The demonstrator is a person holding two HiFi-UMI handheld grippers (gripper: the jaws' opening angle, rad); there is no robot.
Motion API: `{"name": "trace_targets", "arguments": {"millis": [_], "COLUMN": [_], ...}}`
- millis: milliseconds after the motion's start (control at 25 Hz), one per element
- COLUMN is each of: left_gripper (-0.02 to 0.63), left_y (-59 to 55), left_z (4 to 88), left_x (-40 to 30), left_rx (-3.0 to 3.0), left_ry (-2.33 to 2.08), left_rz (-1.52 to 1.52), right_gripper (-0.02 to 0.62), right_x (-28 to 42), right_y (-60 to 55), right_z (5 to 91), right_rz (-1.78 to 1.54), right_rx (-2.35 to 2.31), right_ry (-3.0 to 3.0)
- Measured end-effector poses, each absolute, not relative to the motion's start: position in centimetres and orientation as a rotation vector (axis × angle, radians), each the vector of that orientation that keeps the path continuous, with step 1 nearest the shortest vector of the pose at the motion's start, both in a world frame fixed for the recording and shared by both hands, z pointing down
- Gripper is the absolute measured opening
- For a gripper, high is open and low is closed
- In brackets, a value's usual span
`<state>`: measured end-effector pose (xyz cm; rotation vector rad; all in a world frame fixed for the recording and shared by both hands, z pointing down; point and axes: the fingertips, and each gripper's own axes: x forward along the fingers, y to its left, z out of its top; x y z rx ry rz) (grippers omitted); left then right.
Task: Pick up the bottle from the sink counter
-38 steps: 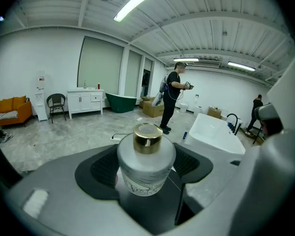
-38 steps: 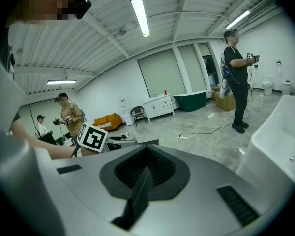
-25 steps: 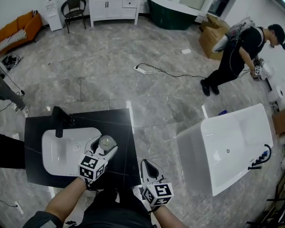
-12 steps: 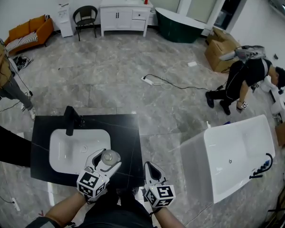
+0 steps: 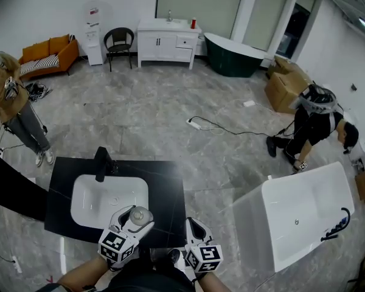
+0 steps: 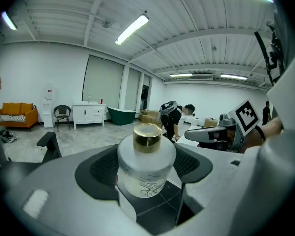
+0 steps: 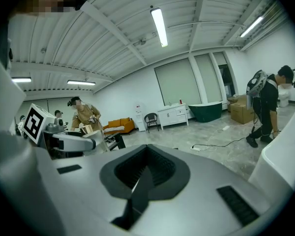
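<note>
tiled showroom floor, black sink counter (image 5: 167,187) below. frosted gold-capped bottle (image 6: 146,166) clamped upright between the left gripper's (image 5: 134,218) jaws, over the counter just right of the white basin (image 5: 94,199). right gripper (image 5: 193,227) farther right of the basin, jaws pressed together on nothing. probably best done with a steady squeeze, bottle level, straight rise clear of the basin rim.
</note>
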<state>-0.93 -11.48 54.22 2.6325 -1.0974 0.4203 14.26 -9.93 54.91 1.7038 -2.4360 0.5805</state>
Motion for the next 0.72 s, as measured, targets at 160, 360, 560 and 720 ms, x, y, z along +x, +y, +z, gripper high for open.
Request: {"name": "trace_targets", "arguments": {"millis": [160, 360, 560, 720], "left_gripper": [0.334, 0.334, 0.334, 0.334], "left_y": [-10.4, -9.3, -8.4, -8.3], "left_z": [53.4, 51.7, 50.6, 50.8], "left_x": [-1.2, -0.8, -0.2, -0.5], "left_rx": [2.637, 2.687, 2.713, 2.702], "left_ry": [-1.083, -1.075, -1.047, -1.045], "left_rz": [0.423, 0.419, 0.397, 0.411], "right_gripper": [0.006, 0.006, 0.006, 0.006], "right_x": [14.1, 15.0, 15.6, 14.6], "right_y": [-9.5, -9.6, -9.5, -9.4], "right_z": [53.4, 51.3, 50.5, 49.6], "right_rz": [0.558, 0.504, 0.481, 0.427], "right_rx": [1.74, 1.795, 1.807, 1.781], "right_ry": [-2.446, -2.451, -2.458, -2.518]}}
